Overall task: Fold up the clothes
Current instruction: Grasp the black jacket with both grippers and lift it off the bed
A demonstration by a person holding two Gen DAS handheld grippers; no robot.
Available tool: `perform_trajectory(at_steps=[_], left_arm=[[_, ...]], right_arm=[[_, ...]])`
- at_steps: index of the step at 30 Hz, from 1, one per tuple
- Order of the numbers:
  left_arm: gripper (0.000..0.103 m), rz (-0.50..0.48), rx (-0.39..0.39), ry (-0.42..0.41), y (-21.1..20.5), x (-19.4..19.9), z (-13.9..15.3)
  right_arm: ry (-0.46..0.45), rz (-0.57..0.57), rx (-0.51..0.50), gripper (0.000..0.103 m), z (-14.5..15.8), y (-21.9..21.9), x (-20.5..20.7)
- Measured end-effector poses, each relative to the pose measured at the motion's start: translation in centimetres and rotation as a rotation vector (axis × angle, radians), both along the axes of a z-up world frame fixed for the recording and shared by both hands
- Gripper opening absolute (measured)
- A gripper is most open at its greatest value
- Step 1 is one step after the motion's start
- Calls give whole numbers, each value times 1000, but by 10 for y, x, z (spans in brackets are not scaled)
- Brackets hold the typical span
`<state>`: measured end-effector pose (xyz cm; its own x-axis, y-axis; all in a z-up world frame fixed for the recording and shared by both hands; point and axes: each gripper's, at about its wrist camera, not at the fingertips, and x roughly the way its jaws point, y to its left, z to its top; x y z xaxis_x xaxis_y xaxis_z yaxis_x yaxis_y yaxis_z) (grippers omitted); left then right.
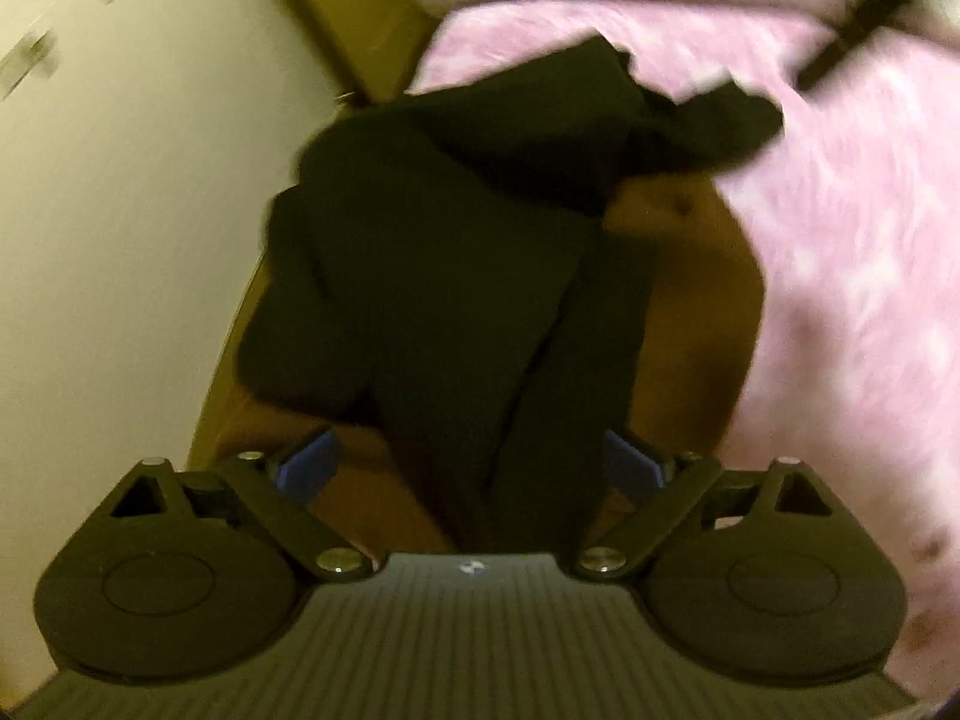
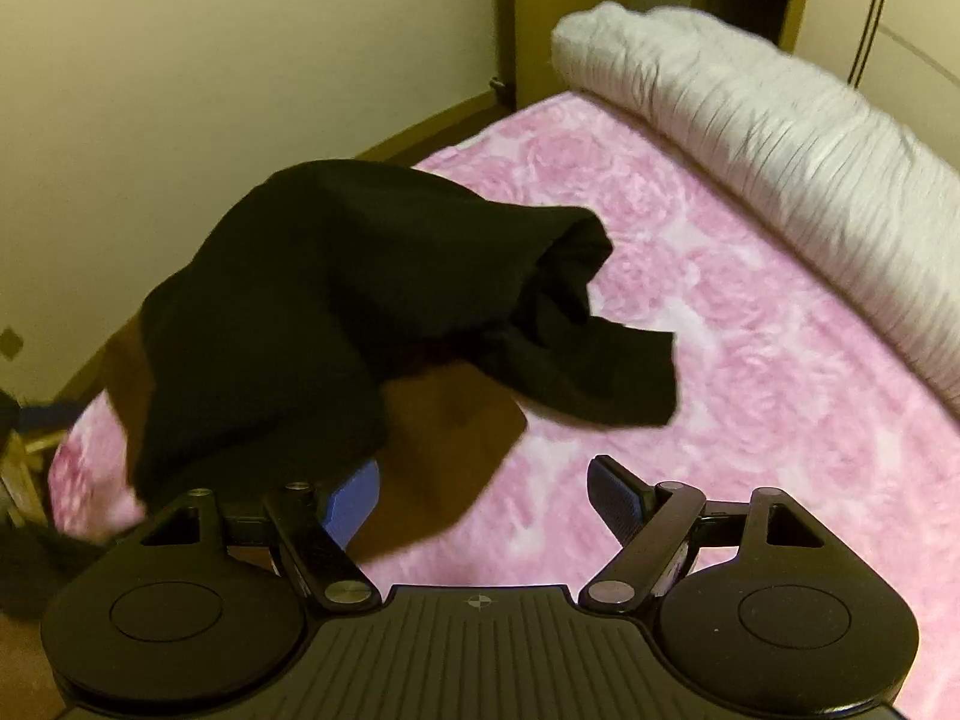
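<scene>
A black garment hangs bunched in the air above the bed, and a brown cloth shows behind it. My left gripper stands wide open with the black cloth draped down between its blue pads. In the right wrist view the black garment hangs at the left over the brown cloth. My right gripper is open and empty; the garment's lower edge hangs over its left pad.
A pink rose-patterned blanket covers the bed. A rolled white duvet lies along its far edge. A cream wall and wooden trim border the bed on the left. A black strap crosses the top right.
</scene>
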<state>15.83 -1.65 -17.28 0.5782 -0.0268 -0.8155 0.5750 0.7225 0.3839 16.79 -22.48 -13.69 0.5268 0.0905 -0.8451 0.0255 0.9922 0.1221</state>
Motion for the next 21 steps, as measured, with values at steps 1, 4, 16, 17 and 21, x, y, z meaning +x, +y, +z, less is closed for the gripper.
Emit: perform_trajectory(at_steps=[1,4,16,17,21], left_arm=[[80,-21,13,-5,1,5,-11],[71,-47,11,-29,8,16,-30],[7,-93,-111,10,42,32,-20],[7,-97,-119,2,43,31,-16],[5,-146,-155,-46,39,22,11]], right_arm=[[0,-11,24,80,-10,-2,13],[0,-43,96,80,-39,-8,50],[40,-238,358,41,-103,-10,150],[52,-256,356,29,-101,-11,152],[-30,-214,369,11,-63,-21,143]])
